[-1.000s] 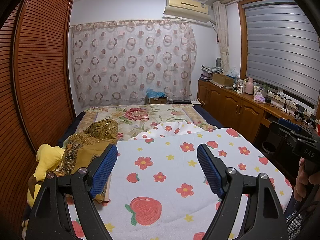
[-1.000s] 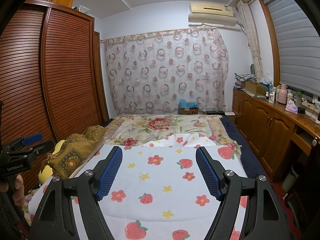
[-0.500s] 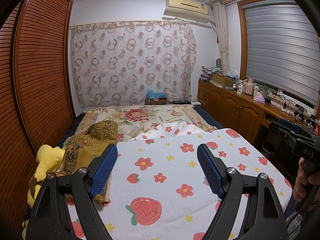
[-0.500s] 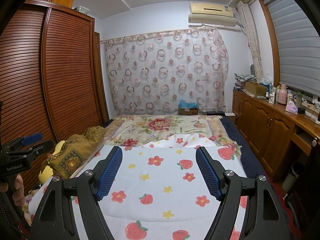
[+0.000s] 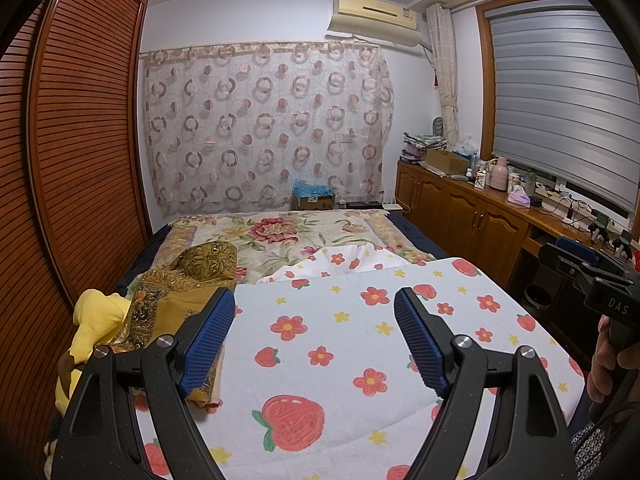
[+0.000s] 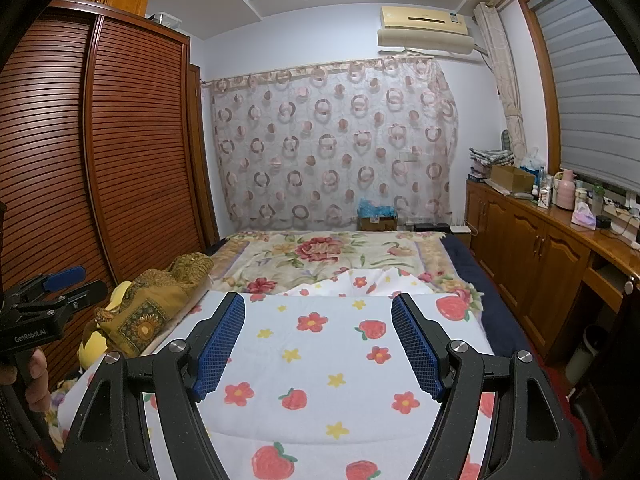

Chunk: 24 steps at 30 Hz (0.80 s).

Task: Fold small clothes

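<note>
At left of frame, on bed (image 5: 360, 400): heap of small clothes (image 5: 176, 292), soft, light, limp; best pinched at an edge. Left tool (image 5: 314, 336) and right tool (image 6: 318, 344): both spread apart, empty.

A heap of small clothes lies at the left edge of the bed: a crumpled ochre-gold patterned fabric garment (image 5: 180, 292) on top, unfolded, with a bright yellow soft garment (image 5: 98, 320) bunched just beside and partly under it.

The bed (image 5: 416, 236) carries a strawberry-print sheet (image 5: 340, 344) and gold clothes (image 5: 176, 292).
</note>
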Each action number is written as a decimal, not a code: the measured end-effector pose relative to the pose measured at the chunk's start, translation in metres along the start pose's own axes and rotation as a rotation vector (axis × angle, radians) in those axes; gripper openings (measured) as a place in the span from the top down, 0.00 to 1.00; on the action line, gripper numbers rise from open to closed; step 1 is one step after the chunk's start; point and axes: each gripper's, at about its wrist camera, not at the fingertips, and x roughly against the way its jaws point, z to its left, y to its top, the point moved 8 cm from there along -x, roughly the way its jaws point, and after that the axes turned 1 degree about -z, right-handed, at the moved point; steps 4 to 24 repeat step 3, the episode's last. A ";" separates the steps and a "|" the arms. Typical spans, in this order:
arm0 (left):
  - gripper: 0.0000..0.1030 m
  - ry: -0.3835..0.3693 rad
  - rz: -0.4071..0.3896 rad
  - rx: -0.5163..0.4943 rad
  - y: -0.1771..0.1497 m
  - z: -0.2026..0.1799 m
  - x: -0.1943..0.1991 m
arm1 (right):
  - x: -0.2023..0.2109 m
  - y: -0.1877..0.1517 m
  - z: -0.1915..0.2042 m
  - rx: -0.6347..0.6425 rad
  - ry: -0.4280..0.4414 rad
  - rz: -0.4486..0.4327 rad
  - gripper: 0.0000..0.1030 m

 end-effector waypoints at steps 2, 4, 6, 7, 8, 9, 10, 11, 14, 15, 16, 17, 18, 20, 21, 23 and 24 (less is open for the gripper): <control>0.20 0.002 -0.001 -0.001 0.000 0.000 0.000 | 0.000 0.000 0.000 0.000 0.000 0.000 0.25; 0.20 0.001 -0.001 -0.001 0.000 0.000 0.000 | 0.000 0.000 0.000 0.000 0.001 0.000 0.25; 0.20 0.001 -0.001 -0.001 0.000 0.000 0.000 | 0.000 0.000 0.000 0.000 0.001 0.000 0.25; 0.20 0.001 -0.001 -0.001 0.000 0.000 0.000 | 0.000 0.000 0.000 0.000 0.001 0.000 0.25; 0.20 0.001 -0.001 -0.001 0.000 0.000 0.000 | 0.000 0.000 0.000 0.000 0.001 0.000 0.25; 0.20 0.001 -0.001 -0.001 0.000 0.000 0.000 | 0.000 0.000 0.000 0.000 0.001 0.000 0.25; 0.20 0.001 -0.001 -0.001 0.000 0.000 0.000 | 0.000 0.000 0.000 0.000 0.001 0.000 0.25; 0.20 0.001 -0.001 -0.001 0.000 0.000 0.000 | 0.000 0.000 0.000 0.000 0.001 0.000 0.25; 0.20 0.001 -0.001 -0.001 0.000 0.000 0.000 | 0.000 0.000 0.000 0.000 0.001 0.000 0.25; 0.20 0.001 -0.001 -0.001 0.000 0.000 0.000 | 0.000 0.000 0.000 0.000 0.001 0.000 0.25; 0.20 0.001 -0.001 -0.001 0.000 0.000 0.000 | 0.000 0.000 0.000 0.000 0.001 0.000 0.25; 0.20 0.001 -0.001 -0.001 0.000 0.000 0.000 | 0.000 0.000 0.000 0.000 0.001 0.000 0.25; 0.20 0.001 -0.001 -0.001 0.000 0.000 0.000 | 0.000 0.000 0.000 0.000 0.001 0.000 0.25; 0.20 0.001 -0.001 -0.001 0.000 0.000 0.000 | 0.000 0.000 0.000 0.000 0.001 0.000 0.25; 0.20 0.001 -0.001 -0.001 0.000 0.000 0.000 | 0.000 0.000 0.000 0.000 0.001 0.000 0.25; 0.20 0.001 -0.001 -0.001 0.000 0.000 0.000 | 0.000 0.000 0.000 0.000 0.001 0.000 0.25; 0.20 0.001 -0.001 -0.001 0.000 0.000 0.000 | 0.000 0.000 0.000 0.000 0.001 0.000 0.25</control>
